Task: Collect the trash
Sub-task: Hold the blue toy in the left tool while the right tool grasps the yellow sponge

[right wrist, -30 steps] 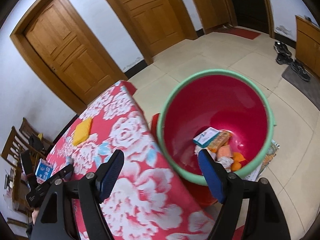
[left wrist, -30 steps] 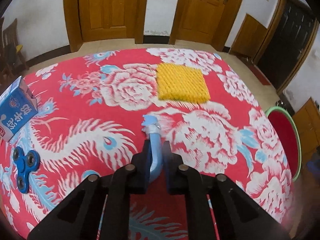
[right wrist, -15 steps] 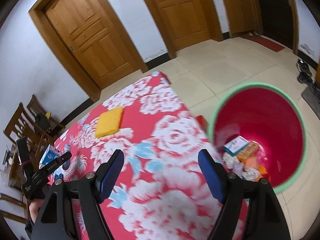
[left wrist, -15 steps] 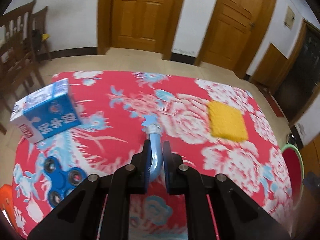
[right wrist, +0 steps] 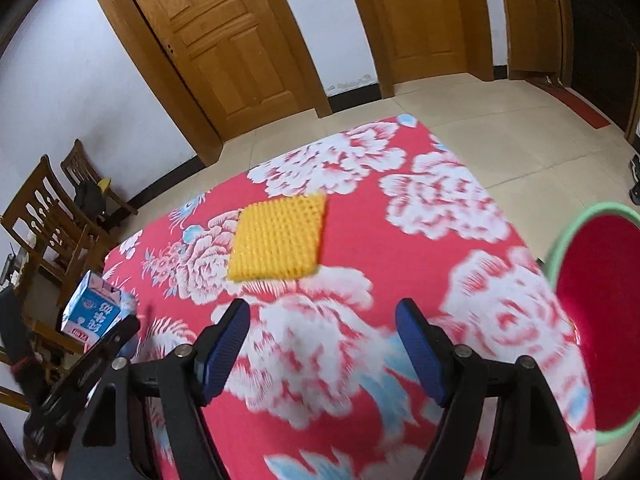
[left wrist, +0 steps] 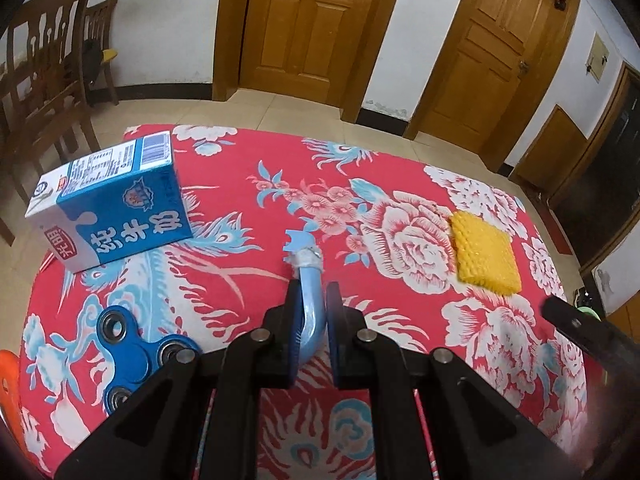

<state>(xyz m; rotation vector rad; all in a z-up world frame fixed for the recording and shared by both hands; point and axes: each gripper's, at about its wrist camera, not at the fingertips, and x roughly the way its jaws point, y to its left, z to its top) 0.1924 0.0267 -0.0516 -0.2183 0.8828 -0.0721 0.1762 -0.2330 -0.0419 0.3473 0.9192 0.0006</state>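
Note:
My left gripper (left wrist: 311, 300) is shut on a light blue squeezed tube (left wrist: 308, 280), held above the red floral tablecloth (left wrist: 248, 168). A blue and white milk carton (left wrist: 112, 204) lies at the table's left; it also shows in the right wrist view (right wrist: 94, 312). A yellow knitted pad (left wrist: 484, 254) lies at the right, and ahead of my right gripper (right wrist: 323, 338), which is open and empty above the tablecloth (right wrist: 440, 200). The red bin with a green rim (right wrist: 600, 300) stands off the table's right edge.
A blue fidget spinner (left wrist: 140, 356) lies at the near left, and an orange object (left wrist: 8, 384) at the left edge. Wooden chairs (left wrist: 44, 76) stand to the left. Wooden doors (left wrist: 312, 24) line the far wall. Tiled floor surrounds the table.
My left gripper has swung left with the tube; the carton and spinner are now larger and nearer. My right gripper has turned from over the bin to over the table, facing the yellow pad.

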